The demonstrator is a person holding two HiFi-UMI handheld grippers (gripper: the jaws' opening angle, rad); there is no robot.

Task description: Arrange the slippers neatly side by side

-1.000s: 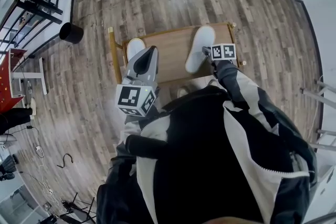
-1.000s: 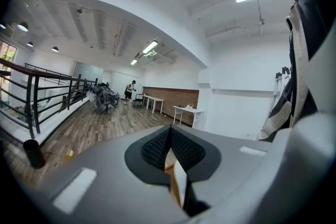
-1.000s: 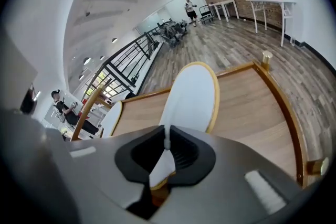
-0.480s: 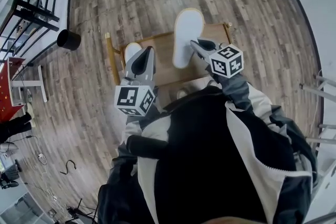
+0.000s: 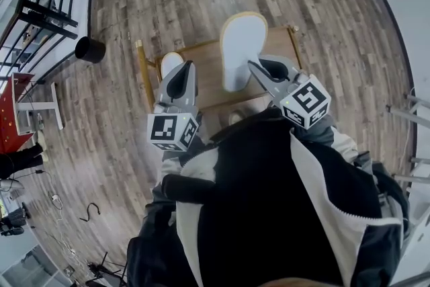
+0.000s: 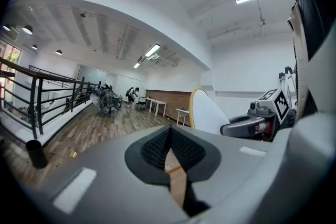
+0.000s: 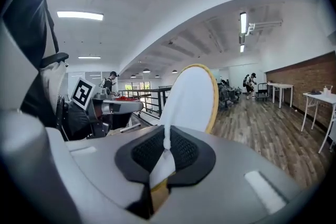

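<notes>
The right gripper (image 5: 257,67) is clamped on the near edge of the white slipper (image 5: 240,47), whose long axis points up-frame above the wooden table (image 5: 208,87), while the second slipper (image 5: 170,62) lies left of centre, just beyond the shut, empty left gripper (image 5: 186,69).

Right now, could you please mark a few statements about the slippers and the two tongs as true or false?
1. The right tongs are shut on a slipper, whose pale sole faces the head view. True.
2. The left tongs grip the other slipper. False: they are shut with nothing between them, and that slipper lies on the wooden stand.
3. Both slippers lie side by side on the stand. False: one is held up by the right tongs.
4. A black bucket stands on the floor, left of the stand in the head view. True.
</notes>
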